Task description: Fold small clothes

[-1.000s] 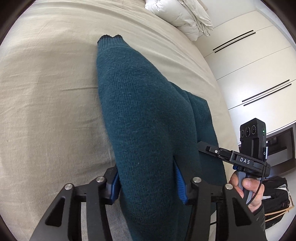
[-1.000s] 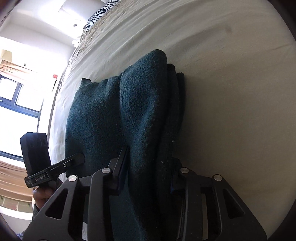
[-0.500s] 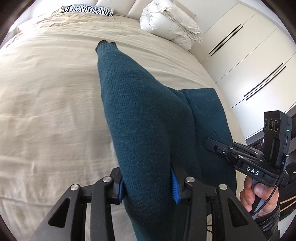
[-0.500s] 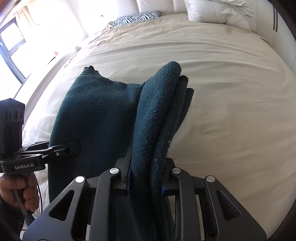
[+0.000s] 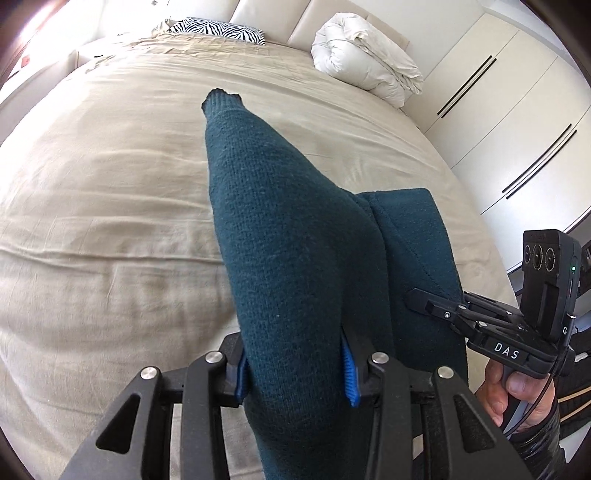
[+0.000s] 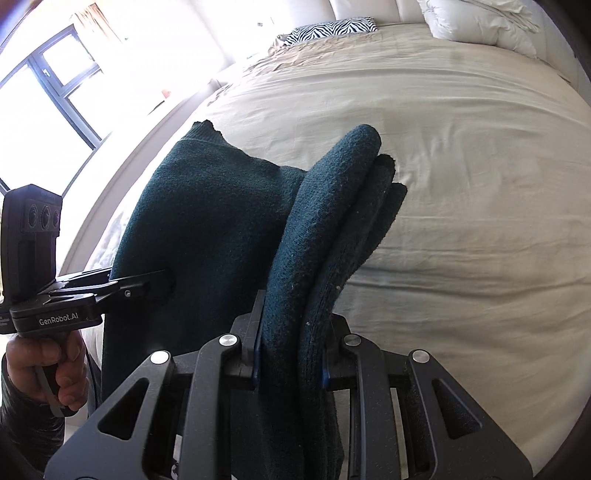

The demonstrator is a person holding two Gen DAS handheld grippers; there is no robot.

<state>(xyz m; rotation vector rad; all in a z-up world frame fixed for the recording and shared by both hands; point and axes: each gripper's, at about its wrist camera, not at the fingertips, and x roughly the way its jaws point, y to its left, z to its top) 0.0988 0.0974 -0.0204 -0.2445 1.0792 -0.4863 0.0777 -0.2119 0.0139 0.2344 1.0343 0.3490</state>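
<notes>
Left tongs (image 5: 293, 373): clamped on a thick bunch of the teal sweater (image 5: 295, 258), jaws having just tightened.
Right tongs (image 6: 288, 354): clamped on its stacked layers, likewise tightened.
Sweater: held up over the bed (image 5: 110, 221) near its foot edge.
Technique: keep both grips level, lower evenly, lay edges aligned.

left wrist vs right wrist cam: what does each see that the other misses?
Left wrist only: wardrobe doors, right gripper from the side.
Right wrist only: window, left gripper from the side, the sweater's stacked folded layers.
Both: teal sweater clamped in both grippers, beige bed, zebra pillow, white duvet.
</notes>
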